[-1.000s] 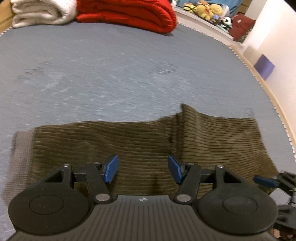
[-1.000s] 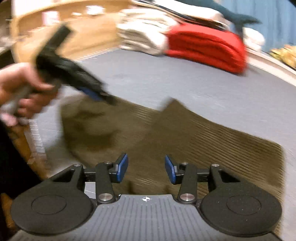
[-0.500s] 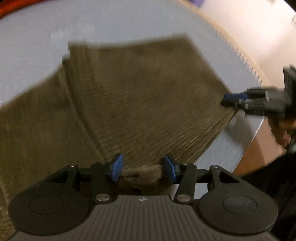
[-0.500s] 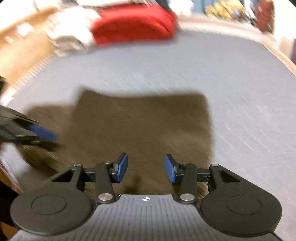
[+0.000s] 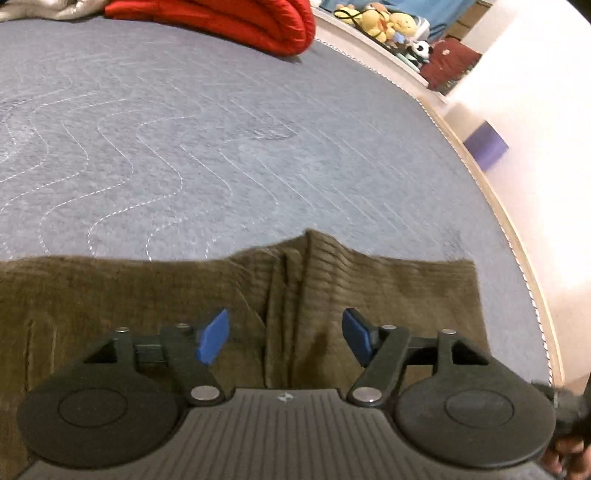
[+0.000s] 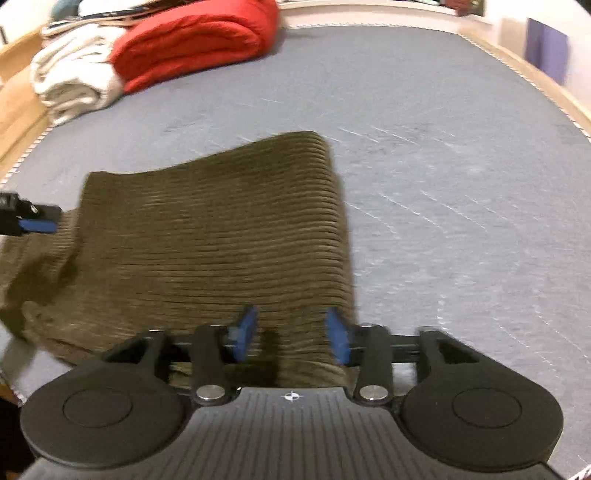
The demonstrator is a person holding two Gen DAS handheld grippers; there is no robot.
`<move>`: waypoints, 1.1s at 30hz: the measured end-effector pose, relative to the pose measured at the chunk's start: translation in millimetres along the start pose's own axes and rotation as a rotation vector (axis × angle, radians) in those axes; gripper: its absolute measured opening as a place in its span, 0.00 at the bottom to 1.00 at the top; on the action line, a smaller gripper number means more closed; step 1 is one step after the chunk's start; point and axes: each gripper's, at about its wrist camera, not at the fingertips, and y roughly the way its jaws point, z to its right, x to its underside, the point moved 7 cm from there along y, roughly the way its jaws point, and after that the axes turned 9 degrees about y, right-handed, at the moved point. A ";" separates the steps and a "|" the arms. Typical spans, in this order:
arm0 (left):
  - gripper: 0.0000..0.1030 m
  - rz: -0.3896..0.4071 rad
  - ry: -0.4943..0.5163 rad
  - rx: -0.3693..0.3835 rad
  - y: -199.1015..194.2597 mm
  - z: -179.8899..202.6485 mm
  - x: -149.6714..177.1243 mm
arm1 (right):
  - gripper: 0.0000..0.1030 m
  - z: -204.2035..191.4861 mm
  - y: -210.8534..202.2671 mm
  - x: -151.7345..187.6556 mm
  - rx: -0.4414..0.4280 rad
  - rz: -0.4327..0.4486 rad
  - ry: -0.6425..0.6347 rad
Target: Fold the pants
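Both of my tongs stand wide apart with nothing between them. My left gripper (image 5: 282, 338) hangs over the brown pants (image 5: 155, 295), just above a bunched ridge in the cloth that runs up to a small peak at the far edge. My right gripper (image 6: 290, 334) hangs over the near corner of the pants (image 6: 210, 236), close to their right edge.

The pants lie flat on the gray quilted bed cover (image 5: 184, 147), near the edge closest to me. I cannot see all of them. In the left view they run off the left side, and my own tool hides the near part. In the right view the cloth is blurry, and the near edge slips under the tool too. I cannot tell how many layers are stacked there.

At the far left of the right view I can see just the blue tip of my left gripper (image 6: 37, 225); most of it is cut off.

Far back lie a red blanket (image 6: 192, 44) and a folded white blanket (image 6: 74, 81), touching side by side. Some soft toys (image 5: 384, 24) sit past the bed, too small to name.
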 end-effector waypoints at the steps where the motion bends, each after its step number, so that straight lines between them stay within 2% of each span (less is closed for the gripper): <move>1: 0.71 -0.003 -0.002 0.006 8.9 -0.6 -2.5 | 0.62 0.9 6.1 4.5 0.012 -0.027 0.002; 2: 0.71 -0.010 -0.002 0.015 18.3 -0.1 -6.2 | 0.63 2.4 12.9 9.2 0.012 -0.062 0.013; 5: 0.71 -0.028 0.027 0.024 37.5 6.5 -4.8 | 0.65 8.0 20.8 12.4 -0.018 -0.095 0.093; 7: 0.67 -0.040 0.075 0.014 42.7 10.4 -0.9 | 0.65 11.0 22.9 11.5 -0.040 -0.110 0.134; 8: 0.44 -0.039 0.114 0.004 44.3 14.1 -1.2 | 0.65 11.8 23.5 11.4 -0.044 -0.114 0.146; 9: 0.26 -0.038 0.162 0.004 43.1 21.9 -3.5 | 0.66 12.3 24.1 11.5 -0.049 -0.118 0.159; 10: 0.23 -0.028 0.185 -0.003 39.7 28.7 -5.8 | 0.66 12.4 25.2 12.4 -0.051 -0.120 0.164; 12: 0.16 0.060 0.207 -0.022 22.4 37.0 -20.4 | 0.66 11.8 26.3 13.3 -0.052 -0.121 0.165; 14: 0.16 0.124 0.210 -0.029 9.8 41.3 -30.6 | 0.67 10.0 26.2 13.0 -0.063 -0.121 0.167; 15: 0.16 0.127 0.210 -0.040 9.2 41.4 -31.9 | 0.67 8.8 26.8 13.1 -0.073 -0.124 0.171; 17: 0.22 0.058 0.201 -0.056 21.0 37.3 -24.8 | 0.67 7.9 29.2 12.8 -0.092 -0.130 0.175; 18: 0.28 0.004 0.203 -0.090 30.0 33.3 -18.7 | 0.65 6.6 30.0 12.7 -0.090 -0.128 0.172; 19: 0.36 -0.018 0.214 -0.156 33.8 28.7 -15.0 | 0.65 6.6 32.1 13.4 -0.082 -0.126 0.168; 20: 0.54 -0.004 0.220 -0.186 31.7 28.9 -14.0 | 0.61 6.2 32.0 13.7 -0.075 -0.123 0.166; 21: 0.56 0.024 0.223 -0.207 26.7 30.0 -16.5 | 0.58 5.6 31.1 13.3 -0.073 -0.116 0.169; 24: 0.56 0.098 0.227 -0.181 8.1 40.9 -24.7 | 0.34 1.2 21.3 8.5 -0.064 -0.076 0.167; 26: 0.56 0.127 0.197 -0.123 -2.3 49.7 -25.5 | 0.30 -7.4 10.2 3.8 -0.081 -0.037 0.146; 28: 0.60 0.135 0.167 -0.022 -12.2 60.3 -24.2 | 0.29 -28.1 -7.8 -1.6 -0.089 0.038 0.069; 30: 0.72 0.126 0.152 0.107 -16.5 80.2 -22.4 | 0.29 -57.6 -27.2 -5.5 -0.126 0.122 -0.035; 33: 0.83 0.099 0.140 0.316 -20.1 113.3 -15.2 | 0.29 -112.8 -52.6 -3.0 -0.189 0.228 -0.224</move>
